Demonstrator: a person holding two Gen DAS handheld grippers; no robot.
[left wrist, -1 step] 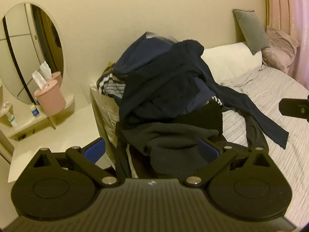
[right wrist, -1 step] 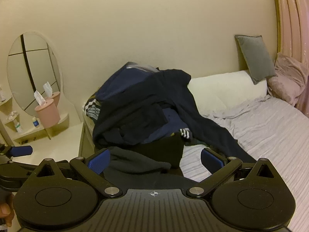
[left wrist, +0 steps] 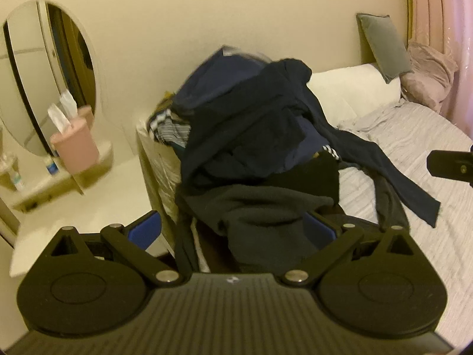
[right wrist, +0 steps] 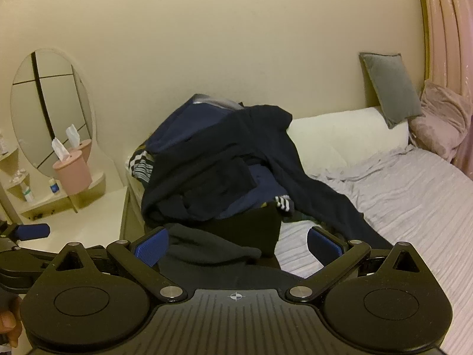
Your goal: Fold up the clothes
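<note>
"Where are the clothes (right wrist: 224,159)?"

"In a big dark heap at the edge of the bed (right wrist: 414,201)."

"Why so close?"

"Easy to reach. The left gripper (left wrist: 233,230) and right gripper (right wrist: 236,245) are both spread wide, holding nothing."

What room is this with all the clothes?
Most likely a bedroom: a bed with pillows, an oval vanity mirror beside it, and a clothes pile heaped on the bed.

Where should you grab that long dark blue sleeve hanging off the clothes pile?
Grip the navy sleeve near its loose end on the bed, coming from the right. It trails flat and clear of the pile, so nothing else gets pinched.
</note>
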